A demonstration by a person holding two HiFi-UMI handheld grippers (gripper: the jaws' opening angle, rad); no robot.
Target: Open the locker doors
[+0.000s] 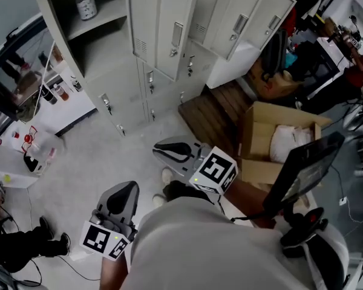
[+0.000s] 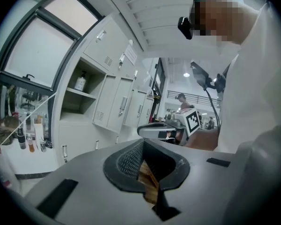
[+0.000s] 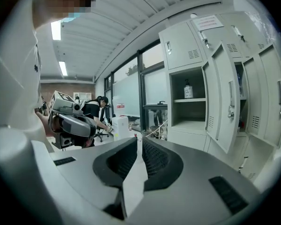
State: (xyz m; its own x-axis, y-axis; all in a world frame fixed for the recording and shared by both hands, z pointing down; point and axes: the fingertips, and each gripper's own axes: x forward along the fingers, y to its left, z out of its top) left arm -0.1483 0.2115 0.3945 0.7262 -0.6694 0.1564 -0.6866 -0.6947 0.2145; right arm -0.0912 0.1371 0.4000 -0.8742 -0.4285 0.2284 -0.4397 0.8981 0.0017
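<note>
The pale grey lockers stand at the top of the head view. One upper compartment gapes open with a small bottle on its shelf. Beside it a tall door hangs ajar, and further doors swing out on the right. The lower doors are closed. Both grippers are well short of the lockers, near my body. My left gripper has its jaws together with nothing held. My right gripper shows only a narrow empty slit. The open compartment appears ahead and to the right in the right gripper view.
An open cardboard box and a wooden pallet lie right of the lockers. A white table with bottles is at the left. A black stand is close on my right. A person's legs show at lower left.
</note>
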